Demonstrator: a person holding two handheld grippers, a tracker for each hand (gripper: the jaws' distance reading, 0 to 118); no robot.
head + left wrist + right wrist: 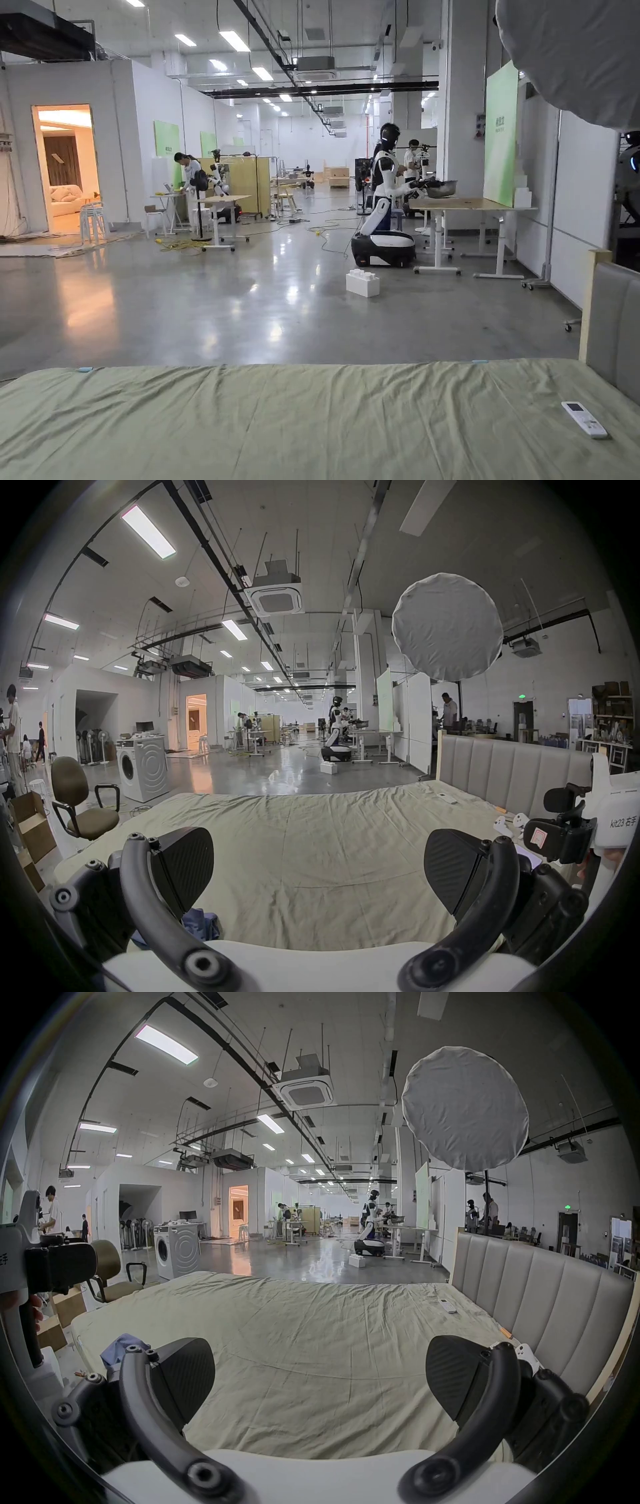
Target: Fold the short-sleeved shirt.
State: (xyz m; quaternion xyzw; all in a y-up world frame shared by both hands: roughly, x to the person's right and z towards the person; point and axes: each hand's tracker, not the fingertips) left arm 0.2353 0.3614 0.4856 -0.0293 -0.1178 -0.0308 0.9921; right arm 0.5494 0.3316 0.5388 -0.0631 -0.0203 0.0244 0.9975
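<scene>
Blue shirt [119, 1348] bunched at bed [311, 1338] edge

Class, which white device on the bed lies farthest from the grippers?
The slim flat remote, alone near the bed's far edge; the rounded white controllers lie closer, beside the headboard.

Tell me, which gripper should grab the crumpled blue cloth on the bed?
Probably left. The blue cloth lies bunched just beside the open left gripper; the right gripper, also open, hangs farther off.

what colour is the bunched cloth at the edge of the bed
Blue. The cloth shows best in the right gripper view, beside the left jaw.
</scene>
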